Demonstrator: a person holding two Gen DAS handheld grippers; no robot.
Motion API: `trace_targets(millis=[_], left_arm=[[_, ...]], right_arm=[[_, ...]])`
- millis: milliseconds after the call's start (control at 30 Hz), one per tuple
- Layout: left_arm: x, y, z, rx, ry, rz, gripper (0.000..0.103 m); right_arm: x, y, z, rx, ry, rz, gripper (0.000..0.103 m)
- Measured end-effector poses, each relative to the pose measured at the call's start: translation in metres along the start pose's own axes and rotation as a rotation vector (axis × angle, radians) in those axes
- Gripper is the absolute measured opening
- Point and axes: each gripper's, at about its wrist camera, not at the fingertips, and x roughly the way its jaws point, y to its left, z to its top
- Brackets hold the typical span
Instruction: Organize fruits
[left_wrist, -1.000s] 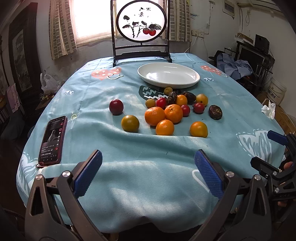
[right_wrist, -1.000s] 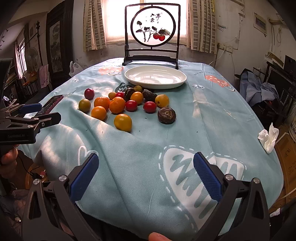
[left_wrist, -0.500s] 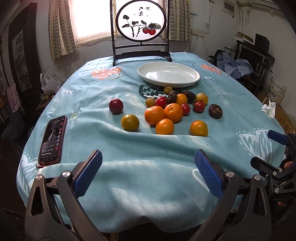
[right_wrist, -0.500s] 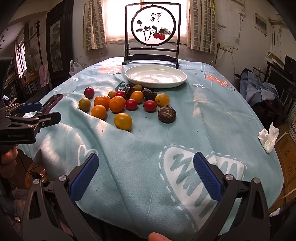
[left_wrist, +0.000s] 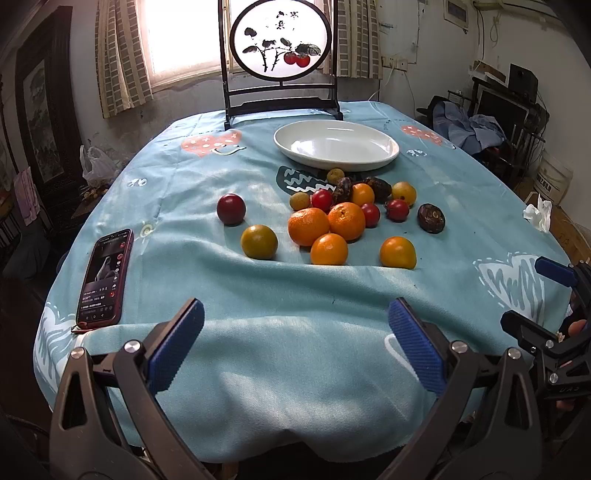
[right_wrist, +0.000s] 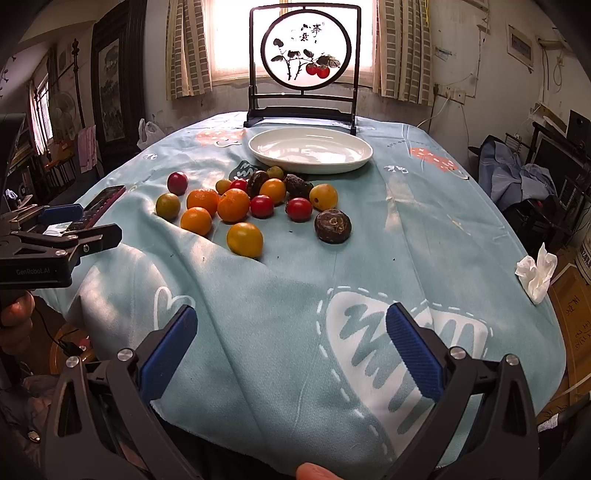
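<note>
Both grippers, left (left_wrist: 295, 343) and right (right_wrist: 290, 341), gape empty; phone (left_wrist: 105, 275) at 10 o'clock, fruits (left_wrist: 328, 218) and plate (left_wrist: 336, 146) at 12.

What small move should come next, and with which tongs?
Probably ease the right tongs forward toward the nearest round yellow-orange fruit. Both tongs are open and hold nothing, the white oval plate has no fruit in it, and all the fruit lies on the teal tablecloth. That fruit sits apart at the near edge of the pile, so a grasp should disturb little.
</note>
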Motion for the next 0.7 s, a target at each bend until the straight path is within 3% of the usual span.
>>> trace_targets(millis=[700], left_arm=[[0.003,0.001,-0.01,0.009,0.015,0.0,0.101]], right_arm=[[0.005,0.01,-0.005,-0.036,0.001,-0.002,0.102]])
